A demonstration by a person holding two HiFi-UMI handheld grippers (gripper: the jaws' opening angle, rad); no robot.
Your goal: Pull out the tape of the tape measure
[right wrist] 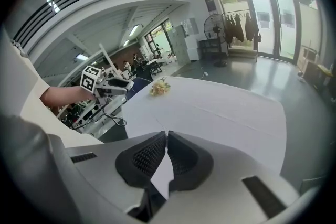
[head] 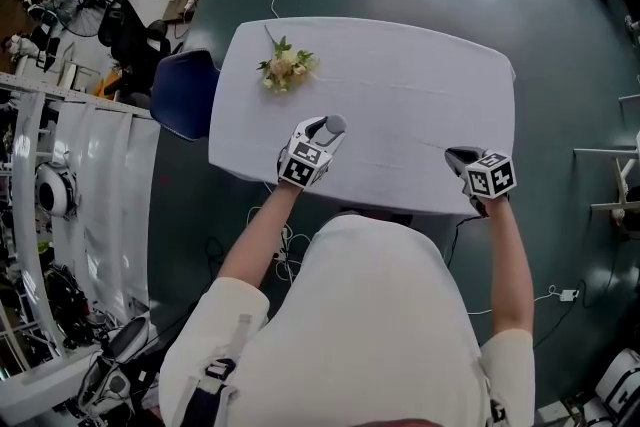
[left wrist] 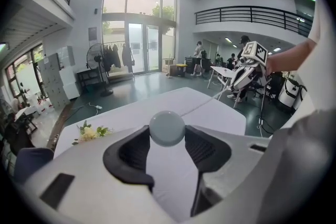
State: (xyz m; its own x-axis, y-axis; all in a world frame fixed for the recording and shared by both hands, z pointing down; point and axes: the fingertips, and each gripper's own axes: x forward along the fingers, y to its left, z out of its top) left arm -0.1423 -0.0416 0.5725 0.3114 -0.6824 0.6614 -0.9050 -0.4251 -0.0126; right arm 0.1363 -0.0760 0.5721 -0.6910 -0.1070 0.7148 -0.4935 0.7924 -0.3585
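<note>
- The round grey tape measure case [left wrist: 167, 128] is being clamped between the pads of the left gripper [left wrist: 167, 136], just above the near-left part of the white-covered table [head: 400, 65].
- The right gripper [right wrist: 166, 136] is being held with its jaws pressed together, seemingly on the end of the tape [left wrist: 202, 106], which is too thin to be made out at the pads.
- The tape is being stretched as a thin pale line from the case across to the right gripper, just over the cloth.
- The case is being judged light, hard and smooth, so it is best gripped across its widest part to guard against slipping.
- The tape is being judged thin, springy and apt to snap back; its end tab is best pinched flat.
- A flower bunch [head: 285, 67] is lying well apart, toward the far left.
</note>
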